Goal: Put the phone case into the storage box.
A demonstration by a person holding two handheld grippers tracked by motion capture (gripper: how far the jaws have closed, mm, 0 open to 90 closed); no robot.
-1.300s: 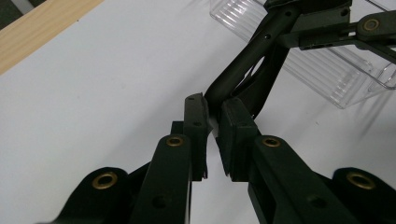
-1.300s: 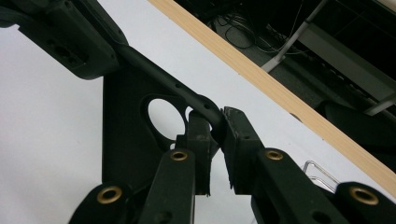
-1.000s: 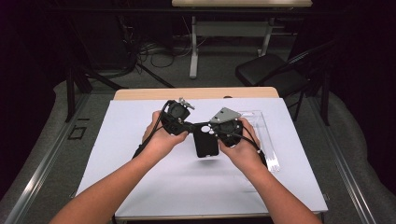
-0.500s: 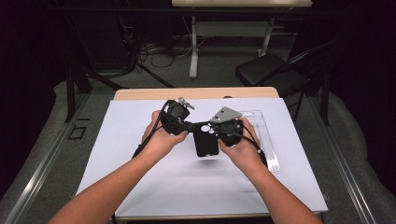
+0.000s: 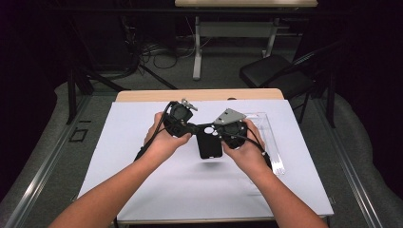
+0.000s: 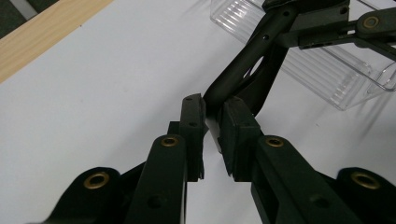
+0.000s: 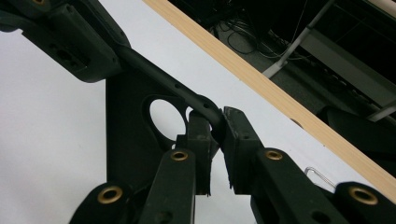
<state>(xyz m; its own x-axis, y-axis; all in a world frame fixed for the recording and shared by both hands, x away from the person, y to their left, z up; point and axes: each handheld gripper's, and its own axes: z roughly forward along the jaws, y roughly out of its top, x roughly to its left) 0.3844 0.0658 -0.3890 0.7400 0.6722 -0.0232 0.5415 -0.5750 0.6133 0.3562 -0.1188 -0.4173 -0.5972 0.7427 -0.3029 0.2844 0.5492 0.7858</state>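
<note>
Fingers [image 6: 194, 135] of left gripper [image 5: 186, 128] pinch top edge of black phone case [image 5: 209, 146]; right gripper [image 5: 223, 133] fingers [image 7: 236, 140] clamp same edge from opposite side. Case hangs above counter [image 5: 142, 180] centre, shadow on white sheet beneath, camera cutout near both grips. Two-sided hold likely keeps thin floppy shell from twisting, perhaps for stretching or handover. Clear tray [image 5: 271, 142] lies at 3 o'clock of case, on counter, probably left clear of working zone.
</note>
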